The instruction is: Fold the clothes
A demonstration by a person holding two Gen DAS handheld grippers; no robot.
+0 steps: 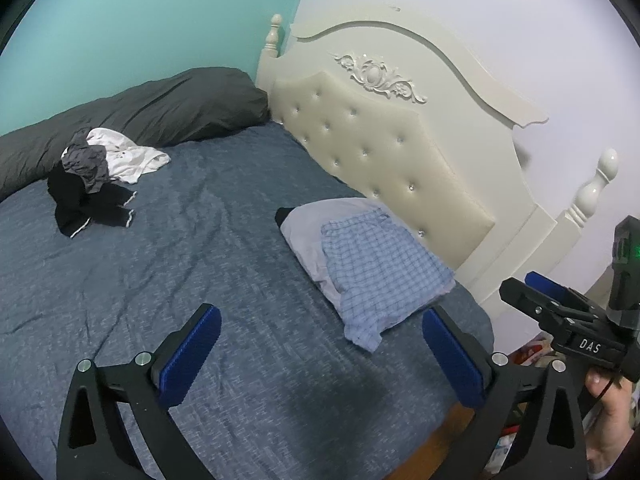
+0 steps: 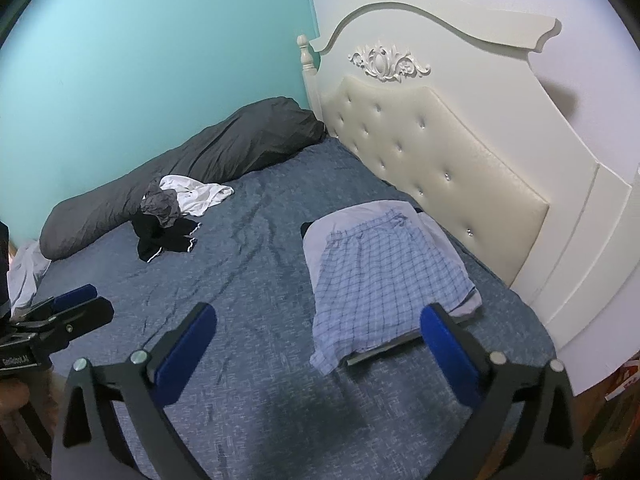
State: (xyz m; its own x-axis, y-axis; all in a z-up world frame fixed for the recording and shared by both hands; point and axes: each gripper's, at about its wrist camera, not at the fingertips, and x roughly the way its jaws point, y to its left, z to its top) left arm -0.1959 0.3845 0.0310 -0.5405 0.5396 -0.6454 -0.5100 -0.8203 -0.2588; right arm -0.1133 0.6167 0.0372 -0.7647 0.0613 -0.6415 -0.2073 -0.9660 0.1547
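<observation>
Two heaps on the blue bed (image 1: 200,280): a flat blue-checked cloth stack (image 2: 384,276) by the headboard, just ahead of our right tongs (image 2: 316,344); a crumpled black, grey and white clothes pile (image 1: 96,176) far left, nearer our left tongs (image 1: 320,352); both tongs gape, empty.

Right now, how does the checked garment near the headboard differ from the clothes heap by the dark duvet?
The checked garment lies flat and folded on a pale stack; the clothes heap is crumpled and unsorted. The checked garment is one light blue piece; the heap mixes black, grey and white pieces. The checked garment lies nearer both grippers. Both rest on the blue bedspread.
</observation>
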